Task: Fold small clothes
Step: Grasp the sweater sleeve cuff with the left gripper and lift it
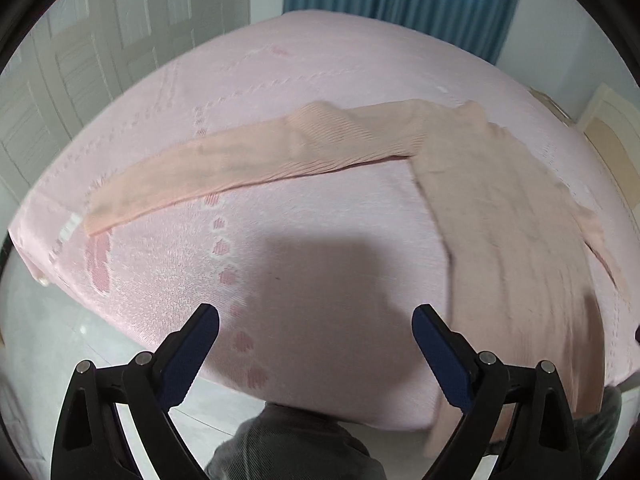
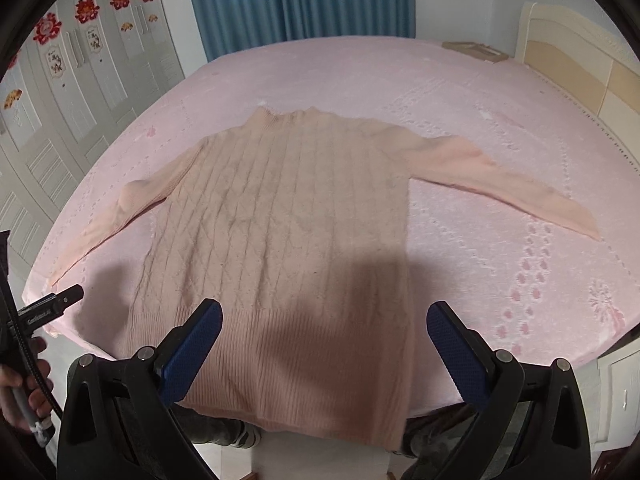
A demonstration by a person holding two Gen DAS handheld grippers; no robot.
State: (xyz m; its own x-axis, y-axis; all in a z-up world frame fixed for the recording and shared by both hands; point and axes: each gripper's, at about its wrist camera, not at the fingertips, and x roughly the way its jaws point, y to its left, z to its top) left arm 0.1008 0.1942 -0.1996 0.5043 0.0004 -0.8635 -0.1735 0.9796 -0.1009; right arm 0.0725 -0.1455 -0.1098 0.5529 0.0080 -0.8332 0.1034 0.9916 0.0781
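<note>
Your left gripper (image 1: pixel 316 320) stood with its blue-padded jaws wide apart and nothing between them, over bare pink bedcover at the near edge. Your right gripper (image 2: pixel 324 318) was likewise spread and empty, poised above the ribbed hem of the garment; neither set of pads touched cloth.

The task's thing, a pale peach cable-knit sweater with long sleeves (image 2: pixel 280 216), lay face up and flat on the pink patterned bedcover (image 2: pixel 500 128). In the right wrist view its hem overhung the near bed edge at 6 o'clock and the collar pointed to 12 o'clock. One sleeve (image 2: pixel 504 188) ran out toward 3 o'clock; the other sleeve (image 2: pixel 112 220) ran down toward 8 o'clock, its cuff close to the bed's edge. In the left wrist view that second sleeve crossed from 9 o'clock toward 1 o'clock, well beyond the open jaws.

Judgement: the fold had not yet begun, and you were approaching a first grasp. To do it well, you needed each gripper to take a single layer at a sleeve or shoulder seam, not the hanging hem, whose weight could drag the body off the bed. The knit looked soft and stretchy, so a shallow pinch risked slipping.

Beyond the bed stood a blue pleated curtain (image 2: pixel 304 0).
</note>
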